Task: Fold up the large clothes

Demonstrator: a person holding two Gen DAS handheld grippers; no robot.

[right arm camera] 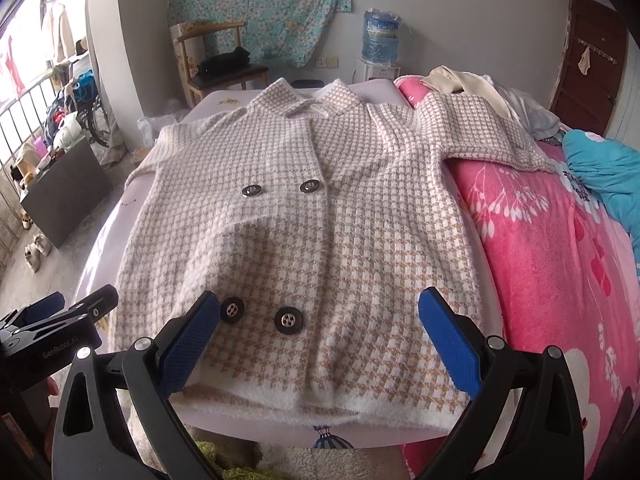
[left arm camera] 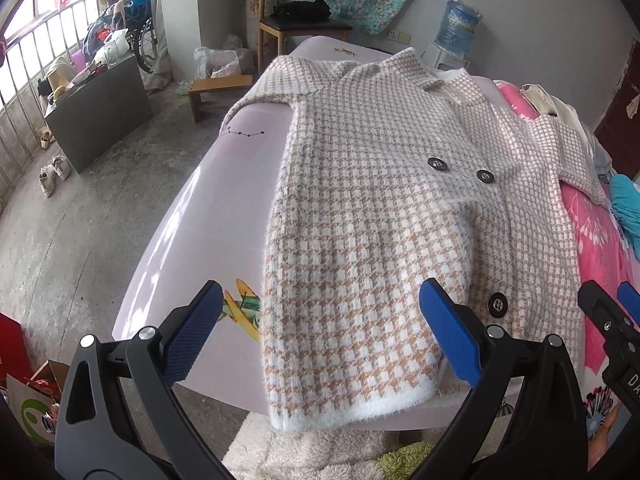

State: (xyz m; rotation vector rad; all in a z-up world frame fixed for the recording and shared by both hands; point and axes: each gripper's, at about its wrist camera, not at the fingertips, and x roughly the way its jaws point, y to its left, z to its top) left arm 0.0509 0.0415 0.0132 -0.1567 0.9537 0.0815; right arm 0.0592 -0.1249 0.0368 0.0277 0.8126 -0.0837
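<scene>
A beige-and-white houndstooth coat [left arm camera: 380,208] [right arm camera: 312,216] with dark round buttons lies flat, front up, on a pale lilac table [left arm camera: 200,216] [right arm camera: 360,432]. Its collar points away and its white fuzzy hem hangs at the near edge. One sleeve drapes over the table's far left side, the other lies across a pink blanket on the right. My left gripper [left arm camera: 320,332] hovers open above the hem's left half, holding nothing. My right gripper [right arm camera: 320,336] hovers open above the hem by the lower buttons. Each gripper's tip shows at the edge of the other's view.
A pink flowered blanket [right arm camera: 560,264] with a teal cloth [right arm camera: 604,176] and pale garments lies right of the coat. A wooden chair [left arm camera: 296,20], a water jug [right arm camera: 380,36], a grey cabinet [left arm camera: 104,112], shoes and bags stand around on the concrete floor. A fluffy rug [left arm camera: 304,456] lies below the table.
</scene>
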